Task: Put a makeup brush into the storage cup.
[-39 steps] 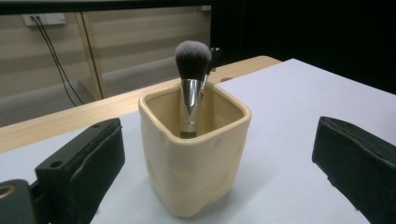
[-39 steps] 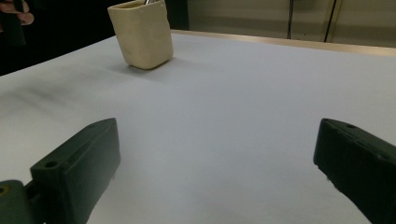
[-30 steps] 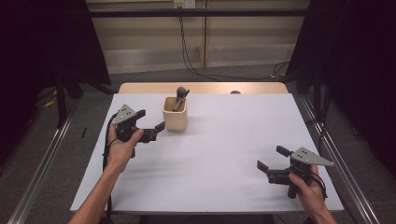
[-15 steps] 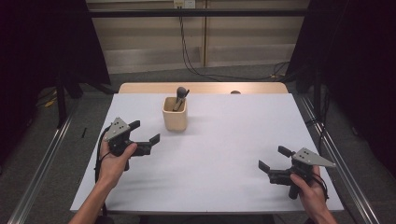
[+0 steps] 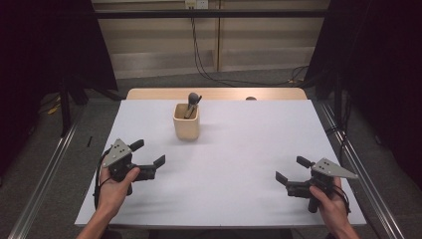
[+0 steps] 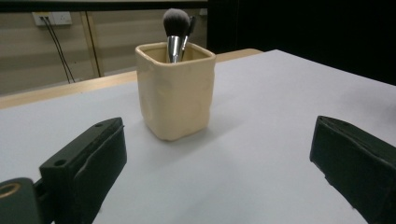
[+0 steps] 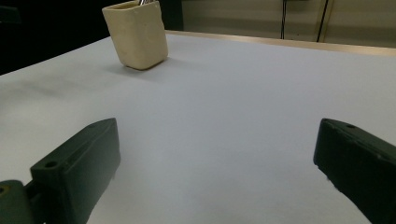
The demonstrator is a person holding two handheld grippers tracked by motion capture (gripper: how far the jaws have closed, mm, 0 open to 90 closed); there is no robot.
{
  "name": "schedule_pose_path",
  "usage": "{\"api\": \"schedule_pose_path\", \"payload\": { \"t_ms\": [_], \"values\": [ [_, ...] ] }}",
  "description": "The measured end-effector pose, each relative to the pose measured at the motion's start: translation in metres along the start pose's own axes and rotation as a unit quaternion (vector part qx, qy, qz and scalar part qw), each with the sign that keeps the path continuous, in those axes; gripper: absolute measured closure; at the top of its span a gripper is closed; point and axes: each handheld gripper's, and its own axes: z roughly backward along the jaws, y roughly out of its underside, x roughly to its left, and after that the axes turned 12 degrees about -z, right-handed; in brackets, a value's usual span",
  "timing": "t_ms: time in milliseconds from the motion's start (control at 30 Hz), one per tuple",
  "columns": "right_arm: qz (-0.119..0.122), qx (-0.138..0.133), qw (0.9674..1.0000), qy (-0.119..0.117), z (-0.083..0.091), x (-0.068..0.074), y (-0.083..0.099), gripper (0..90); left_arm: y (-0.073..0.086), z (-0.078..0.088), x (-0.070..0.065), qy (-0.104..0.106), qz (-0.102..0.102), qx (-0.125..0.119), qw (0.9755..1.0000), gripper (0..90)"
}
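Standing toward the far side of the white bench (image 5: 249, 149), a little left of centre, a cream square-sided cup (image 5: 186, 121) holds a makeup brush (image 5: 191, 97) with a dark rounded head and a shiny metal ferrule, its bristle end pointing up above the rim. A second, thinner dark brush tip leans just beside it in the left gripper view. The left gripper (image 5: 147, 158) is held in the person's left hand (image 5: 113, 184) at the near left of the bench, its fingers released and spread wide with nothing between them, aimed toward the cup, which sits farther off and apart from it. In the left gripper view the cup rises between the two black fingers, clear of both. The right gripper (image 5: 293, 169) sits in the right hand (image 5: 331, 201) at the near right corner, low over the bench, fingers likewise released and empty, well apart from the cup, which appears at the far left of its own view.
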Motion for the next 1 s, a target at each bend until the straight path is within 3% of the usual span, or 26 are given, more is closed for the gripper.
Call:
{"api": "schedule_pose_path", "payload": {
  "t_ms": [267,367,533,633,700,733,800,1000],
  "values": [
    [0.003,-0.001,1.0000,0.000,0.001,0.000,0.000,0.6,0.010,0.012,-0.010,-0.008,-0.006,0.013,0.9999,3.1],
    [0.003,-0.001,1.0000,0.000,0.000,0.000,0.000,0.5,0.013,0.018,-0.012,-0.020,-0.009,0.017,0.9996,3.1],
    [0.001,-0.003,1.0000,0.001,0.001,0.000,0.000,0.6,0.020,0.024,-0.018,-0.008,-0.002,0.021,0.9997,3.0],
    [0.001,-0.002,1.0000,0.001,0.002,0.000,0.000,0.5,0.025,0.028,-0.020,-0.012,0.001,0.042,0.9990,3.0],
    [0.003,-0.001,1.0000,0.001,0.001,0.000,0.000,0.5,0.029,0.030,-0.020,-0.019,0.005,0.038,0.9991,3.3],
    [0.002,-0.001,1.0000,0.000,0.001,0.000,0.000,0.5,0.030,0.030,-0.020,-0.013,0.007,0.041,0.9991,3.3],
    [0.001,-0.002,1.0000,-0.001,0.002,0.001,0.000,0.5,0.030,0.031,-0.022,-0.011,-0.006,0.044,0.9989,3.1],
    [0.003,-0.004,1.0000,-0.001,0.004,0.000,0.000,0.3,0.032,0.036,-0.021,-0.011,0.013,0.033,0.9993,3.1]
  ]
}}
